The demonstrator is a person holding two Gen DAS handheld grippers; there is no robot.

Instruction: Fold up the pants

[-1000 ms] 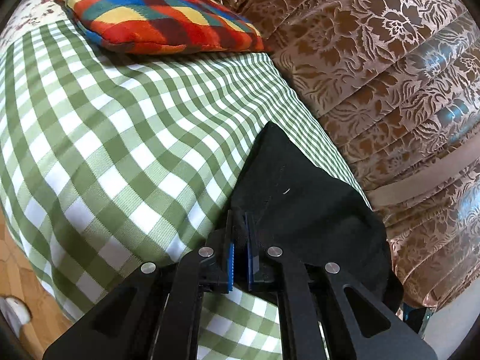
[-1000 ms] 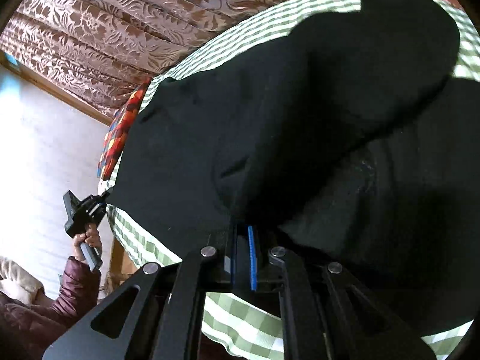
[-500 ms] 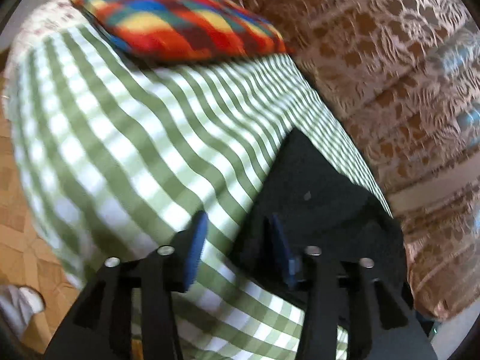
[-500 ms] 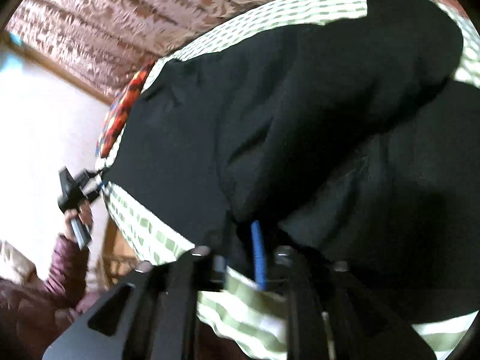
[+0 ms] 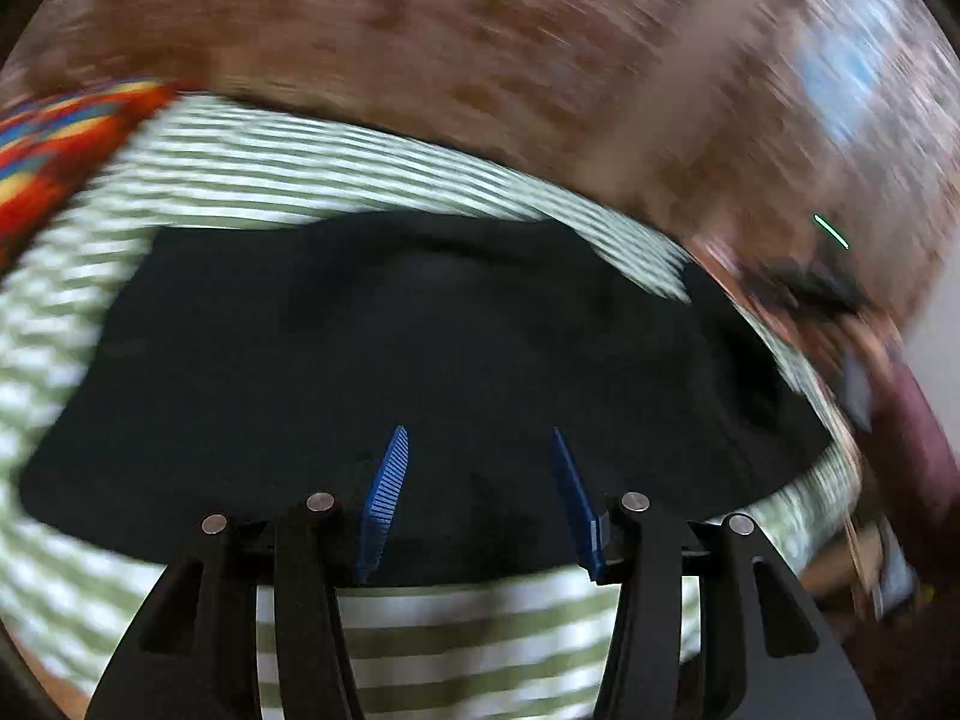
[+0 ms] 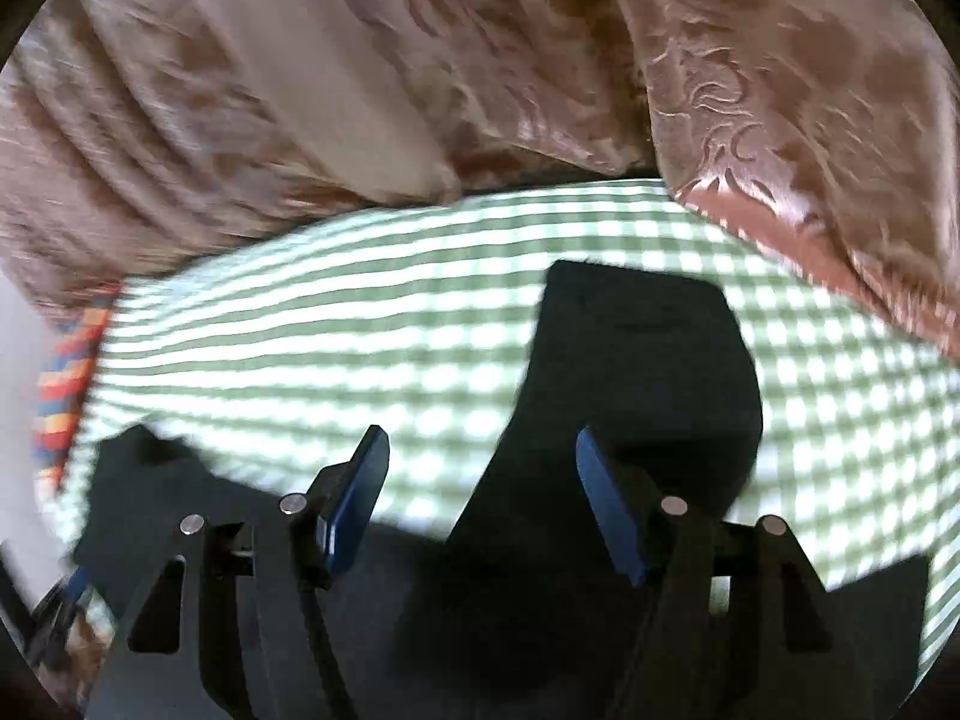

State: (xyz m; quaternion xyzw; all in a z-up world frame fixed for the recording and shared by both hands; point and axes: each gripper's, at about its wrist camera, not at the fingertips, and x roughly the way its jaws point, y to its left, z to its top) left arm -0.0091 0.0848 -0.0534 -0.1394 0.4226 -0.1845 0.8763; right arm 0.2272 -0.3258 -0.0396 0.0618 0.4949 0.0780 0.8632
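The black pants (image 5: 420, 348) lie spread flat on the green checked cloth (image 5: 240, 174). My left gripper (image 5: 477, 444) is open and empty, with its blue pads over the near edge of the pants. In the right wrist view a folded black part of the pants (image 6: 642, 360) reaches up onto the cloth (image 6: 360, 324). My right gripper (image 6: 480, 450) is open and empty above the pants' near part. Both views are blurred by motion.
A brown patterned curtain (image 5: 540, 60) hangs behind the bed, and shows in the right wrist view (image 6: 780, 90). A bright checked pillow (image 5: 54, 144) lies at the left; its edge shows in the right wrist view (image 6: 66, 372). A person's maroon sleeve (image 5: 918, 438) is at the right.
Both grippers opened and let go of the pants. The left gripper swung round to face across the pants. The right gripper pulled back and the lifted fold now lies down.
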